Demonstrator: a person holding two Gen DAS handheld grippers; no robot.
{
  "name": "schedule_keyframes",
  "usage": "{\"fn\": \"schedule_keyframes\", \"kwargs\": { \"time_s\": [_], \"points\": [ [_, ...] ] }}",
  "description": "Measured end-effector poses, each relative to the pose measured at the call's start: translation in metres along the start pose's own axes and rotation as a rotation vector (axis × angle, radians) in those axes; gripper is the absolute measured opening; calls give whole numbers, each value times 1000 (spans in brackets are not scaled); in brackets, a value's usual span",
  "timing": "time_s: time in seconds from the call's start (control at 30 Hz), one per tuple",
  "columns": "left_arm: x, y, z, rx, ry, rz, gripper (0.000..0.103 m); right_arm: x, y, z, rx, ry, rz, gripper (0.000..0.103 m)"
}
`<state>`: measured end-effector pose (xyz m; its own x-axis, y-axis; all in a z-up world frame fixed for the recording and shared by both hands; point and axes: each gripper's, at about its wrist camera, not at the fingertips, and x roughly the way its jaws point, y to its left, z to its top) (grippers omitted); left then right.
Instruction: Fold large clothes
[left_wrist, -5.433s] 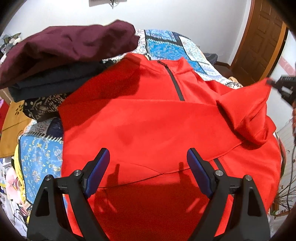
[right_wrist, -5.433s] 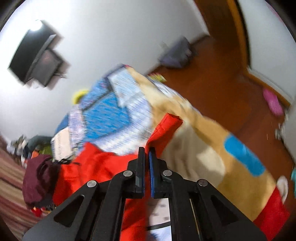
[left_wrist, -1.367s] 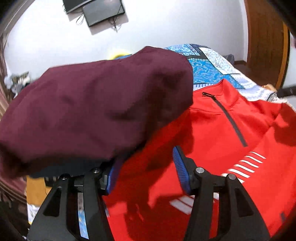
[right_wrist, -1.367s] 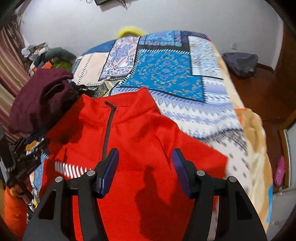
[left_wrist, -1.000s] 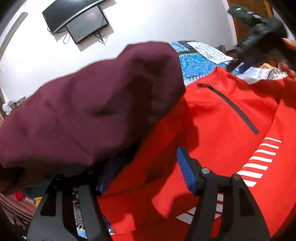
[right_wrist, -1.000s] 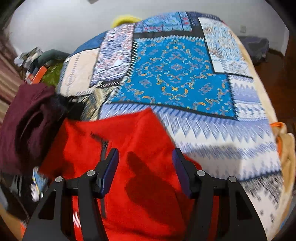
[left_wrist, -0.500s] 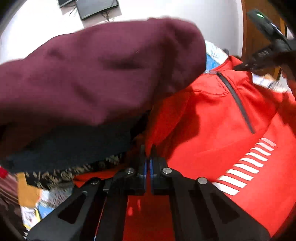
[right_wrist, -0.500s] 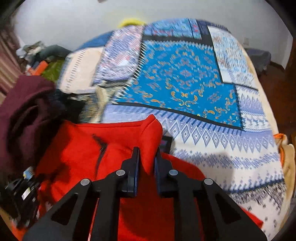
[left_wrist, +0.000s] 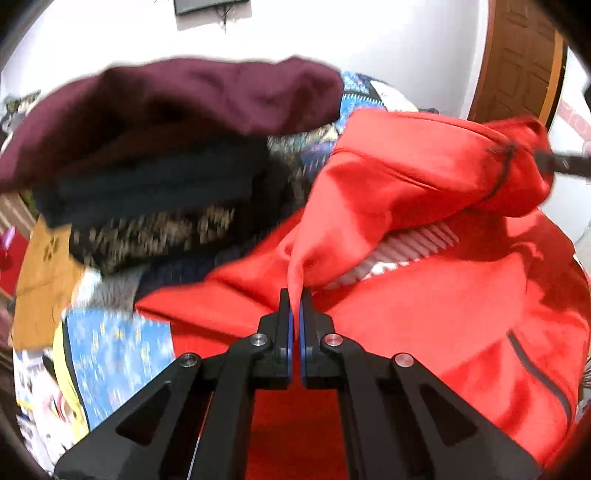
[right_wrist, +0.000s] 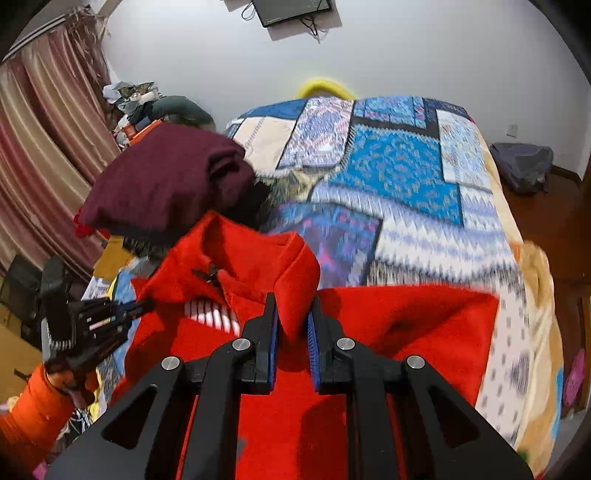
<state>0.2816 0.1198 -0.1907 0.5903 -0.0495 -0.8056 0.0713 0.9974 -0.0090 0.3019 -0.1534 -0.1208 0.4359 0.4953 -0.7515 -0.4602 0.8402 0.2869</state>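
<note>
On the patchwork bed (right_wrist: 406, 177) lies the red jacket (left_wrist: 424, 314). Both my grippers pinch its far top edge, left gripper (left_wrist: 295, 306) at one end, right gripper (right_wrist: 292, 314) at the other. Its bottom lies toward me.

You have nothing readable in either view: no words, brand names or numbers. The only marking is a set of white slanted stripes on the chest of the red jacket (left_wrist: 424, 295), below its zip collar, and they form no letters.
</note>
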Motion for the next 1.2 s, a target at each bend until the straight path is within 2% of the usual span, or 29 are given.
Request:
{"fn": "schedule_keyframes", "kwargs": {
  "time_s": [0.17,0.2,0.33,0.43,0.5,0.53,0.6,0.67,0.73,0.77,0.83,0.93,1.03,1.13,1.2],
  "points": [
    [1,4,-31,-26,65,35,2,-4,-2,-55,48,51,-22,12],
    [-1,4,-39,-34,74,39,2,-5,-2,-61,55,34,-18,12],
    [-15,2,-58,-39,95,53,2,-9,4,-92,58,73,-41,16],
    [-29,4,-58,-33,73,73,13,-19,9,-103,41,95,-29,16],
    [-39,5,-54,-42,54,92,27,-27,9,-104,44,102,-18,16],
    [-42,6,-51,-45,39,97,31,-33,7,-100,50,98,-17,17],
    [-52,7,-45,-53,8,99,53,-42,8,-96,56,71,-21,18],
    [-55,8,-36,-67,-22,94,65,-54,5,-84,61,29,-40,26],
    [-56,9,-30,-95,-32,64,71,-60,5,-80,79,-5,-54,53],
    [-54,10,-28,-125,-26,29,73,-61,1,-74,99,-34,-61,56],
    [-44,13,-25,-198,8,-61,73,-55,-2,-69,124,-50,-60,56],
    [-22,12,-28,-316,82,-212,73,-35,-11,-66,184,-21,-57,56],
    [-5,2,-33,-374,135,-320,73,-1,-28,-68,263,53,-63,56],
    [6,-14,-36,-360,157,-347,68,20,-36,-75,321,101,-20,57],
    [10,-25,-36,-331,168,-340,56,25,-32,-76,306,89,-9,57]
  ]
}}
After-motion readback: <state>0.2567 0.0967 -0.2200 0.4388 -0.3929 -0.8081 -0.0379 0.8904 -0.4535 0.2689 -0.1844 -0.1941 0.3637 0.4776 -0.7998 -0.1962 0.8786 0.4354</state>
